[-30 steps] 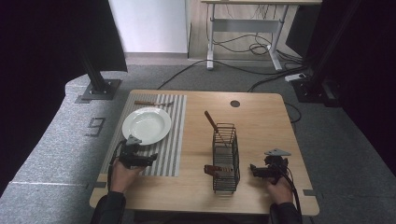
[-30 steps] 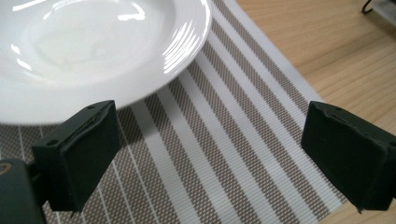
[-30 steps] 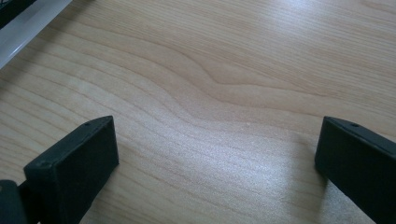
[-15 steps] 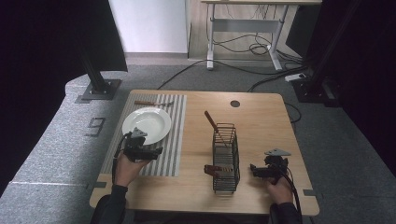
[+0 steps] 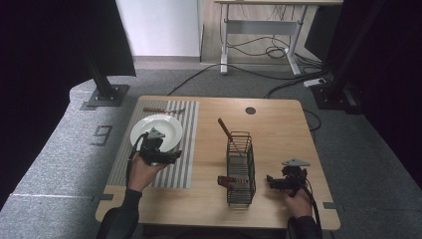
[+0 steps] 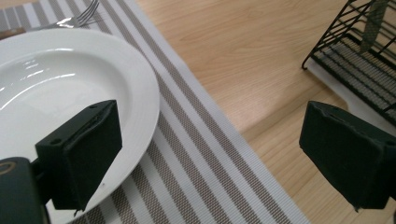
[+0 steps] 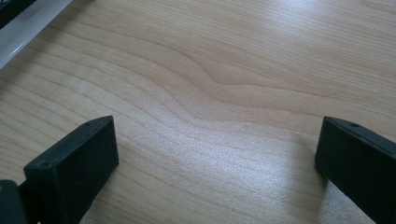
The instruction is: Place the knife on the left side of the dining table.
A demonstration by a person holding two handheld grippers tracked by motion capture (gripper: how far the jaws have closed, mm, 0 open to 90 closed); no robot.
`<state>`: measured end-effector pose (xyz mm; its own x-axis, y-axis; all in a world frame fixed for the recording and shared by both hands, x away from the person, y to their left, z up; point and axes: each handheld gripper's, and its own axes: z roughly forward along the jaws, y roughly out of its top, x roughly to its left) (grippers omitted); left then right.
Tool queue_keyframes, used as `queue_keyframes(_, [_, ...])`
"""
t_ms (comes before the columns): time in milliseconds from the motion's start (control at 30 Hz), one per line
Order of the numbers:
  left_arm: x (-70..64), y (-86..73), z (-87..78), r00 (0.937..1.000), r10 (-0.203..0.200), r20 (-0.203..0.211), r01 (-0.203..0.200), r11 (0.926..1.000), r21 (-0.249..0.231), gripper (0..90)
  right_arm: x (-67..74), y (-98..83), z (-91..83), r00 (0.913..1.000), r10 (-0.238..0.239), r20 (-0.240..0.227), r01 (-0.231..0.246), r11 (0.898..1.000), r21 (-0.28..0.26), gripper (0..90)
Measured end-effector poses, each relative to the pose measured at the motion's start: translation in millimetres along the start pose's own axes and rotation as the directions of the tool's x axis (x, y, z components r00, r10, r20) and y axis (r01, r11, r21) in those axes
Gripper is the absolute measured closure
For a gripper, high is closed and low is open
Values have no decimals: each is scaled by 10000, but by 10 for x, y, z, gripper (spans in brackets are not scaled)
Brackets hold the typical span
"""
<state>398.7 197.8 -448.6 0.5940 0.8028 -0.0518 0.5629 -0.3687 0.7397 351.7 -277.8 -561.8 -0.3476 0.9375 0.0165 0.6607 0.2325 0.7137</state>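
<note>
We held the left hand-held gripper [image 5: 171, 156] just above the near right rim of the white plate [image 5: 161, 128], its jaws spread wide and empty; in the left gripper view one jaw hung over the plate's [image 6: 70, 79] rim and the other over the bare wood beyond the striped placemat [image 6: 205, 154]. The plate lay on that placemat [image 5: 186, 144] toward the left edge of the worktop [image 5: 278, 124], with a fork [image 5: 161, 110] beyond it near the far edge. We judged the plate stiff, glazed and slippery, fairly heavy for one jaw pair, and breakable if dropped. Its raised rim was the only place to take hold, one jaw above and one slid beneath, so a firm, deep bite looked wise. Our right hand-held gripper [image 5: 271, 180] rested low near the near right corner, jaws likewise wide over bare wood, just right of the wire basket [image 5: 240, 169], which held wooden-handled utensils.
</note>
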Motion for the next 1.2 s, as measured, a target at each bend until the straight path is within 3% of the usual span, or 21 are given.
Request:
queue_keyframes(600, [-233, 480, 52, 9980, 186, 601, -168, 9994, -301, 69, 1, 0, 0, 10000, 18, -1, -18, 10000, 2, 0])
queue_keyframes(1200, [-487, 959, 186, 9955, 440, 840, -417, 9987, -289, 98, -1, 0, 0, 10000, -11, 2, 11, 10000, 1, 0])
